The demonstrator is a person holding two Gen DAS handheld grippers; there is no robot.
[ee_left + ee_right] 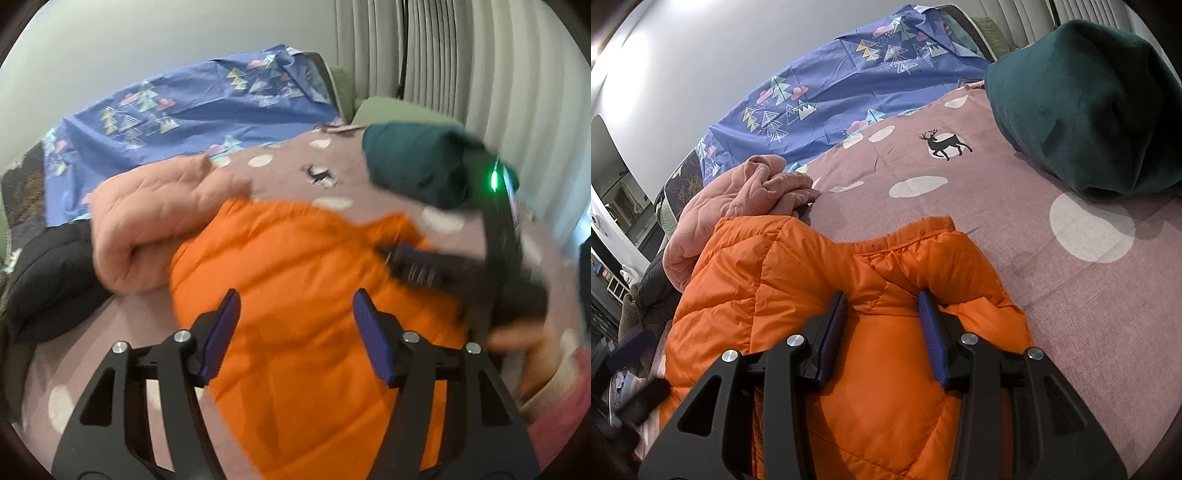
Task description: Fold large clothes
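Observation:
An orange puffer jacket (pixel 295 280) lies on the mauve bed cover (pixel 288 173). My left gripper (pixel 293 299) hovers just above the jacket's middle, its jaws wide apart and empty. In the right wrist view the jacket (pixel 798 273) fills the lower half. My right gripper (pixel 882 299) has its jaws around a puffy fold of the jacket near its collar edge, pressing into the fabric from both sides. The right gripper also shows blurred at the right of the left wrist view (pixel 424 266), held by a hand.
A pink quilted garment (pixel 147 221) lies bunched left of the jacket, a black garment (pixel 48 284) beyond it. A dark green folded bundle (pixel 1082 110) sits at the back right. A blue patterned sheet (pixel 849 92) covers the far side by the wall.

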